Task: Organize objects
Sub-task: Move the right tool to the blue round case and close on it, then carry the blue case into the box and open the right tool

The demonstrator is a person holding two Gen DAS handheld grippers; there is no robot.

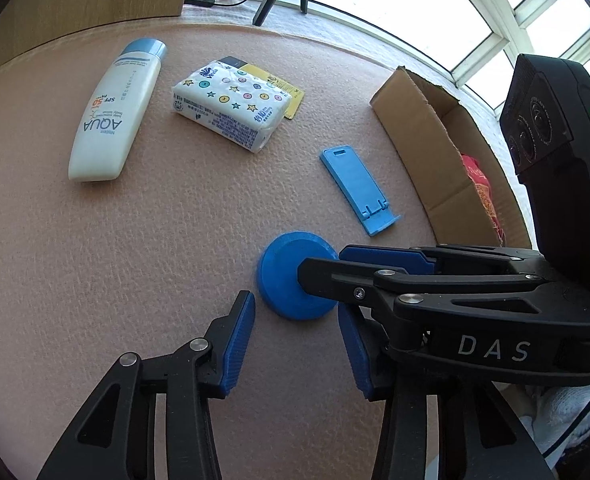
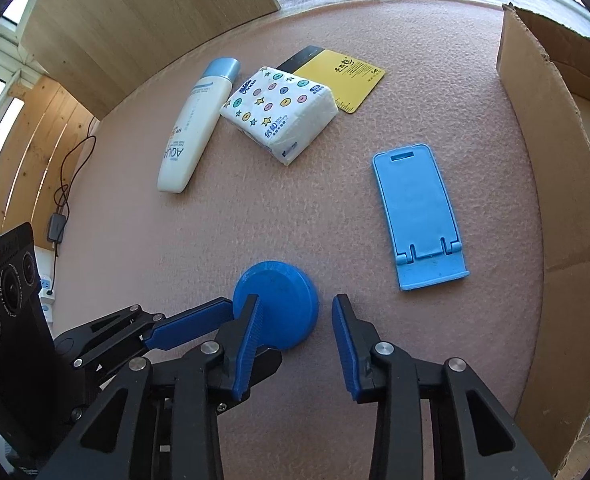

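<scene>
A round blue disc (image 1: 283, 280) (image 2: 287, 312) lies flat on the pink table mat. My left gripper (image 1: 295, 302) is open, and the disc sits just ahead of its fingertips. My right gripper (image 2: 295, 300) is open too, with the disc lying between its tips and partly behind the left finger. In the left wrist view the right gripper's fingers (image 1: 387, 258) reach in from the right, over the disc's edge. Further off lie a blue phone stand (image 1: 359, 188) (image 2: 419, 216), a white sunscreen bottle (image 1: 111, 112) (image 2: 195, 128), a tissue pack (image 1: 231, 104) (image 2: 283, 108) and a yellow card (image 2: 347, 76).
An open cardboard box (image 1: 427, 132) (image 2: 555, 160) stands on its side along the right edge of the mat, with a red packet (image 1: 479, 184) inside. A wooden panel (image 2: 135, 20) rises at the back left. Windows run behind the table.
</scene>
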